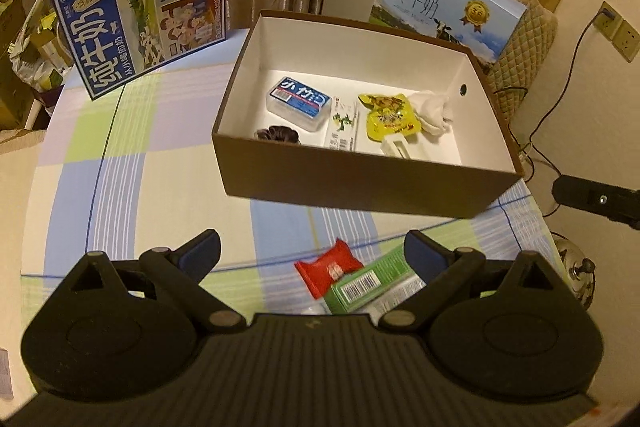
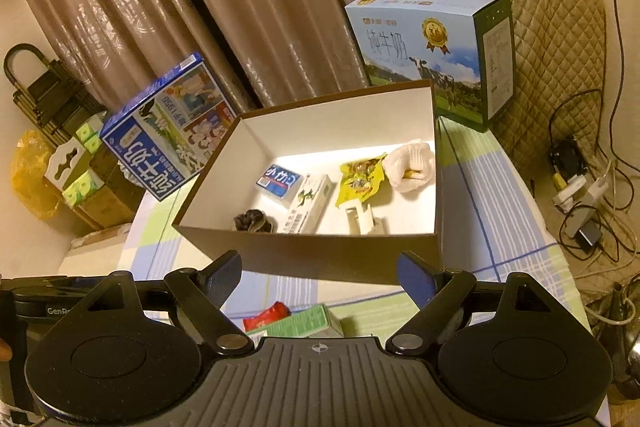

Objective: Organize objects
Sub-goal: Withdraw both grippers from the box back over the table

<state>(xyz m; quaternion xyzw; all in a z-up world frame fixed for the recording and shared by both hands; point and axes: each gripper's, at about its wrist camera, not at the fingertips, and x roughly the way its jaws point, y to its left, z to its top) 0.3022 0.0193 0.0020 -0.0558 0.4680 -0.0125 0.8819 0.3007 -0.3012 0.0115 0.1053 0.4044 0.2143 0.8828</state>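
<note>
Brown curtains (image 2: 168, 7) hung behind a table (image 1: 120, 155) spread with a checked cloth. Two milk cartons stood at its far edge, a dark blue one (image 1: 140, 7) at the left corner and a pale blue one (image 1: 448, 3) at the right. A brown open box (image 1: 360, 179) sat mid-table, holding a blue packet (image 1: 300, 103), a yellow pouch (image 1: 386, 117) and a white cloth (image 1: 434, 109). Near the front edge lay a green box (image 1: 368, 283) touching a red packet (image 1: 328, 267). Both the left gripper (image 1: 312, 259) and right gripper (image 2: 318, 279) hovered wide open, holding nothing.
</note>
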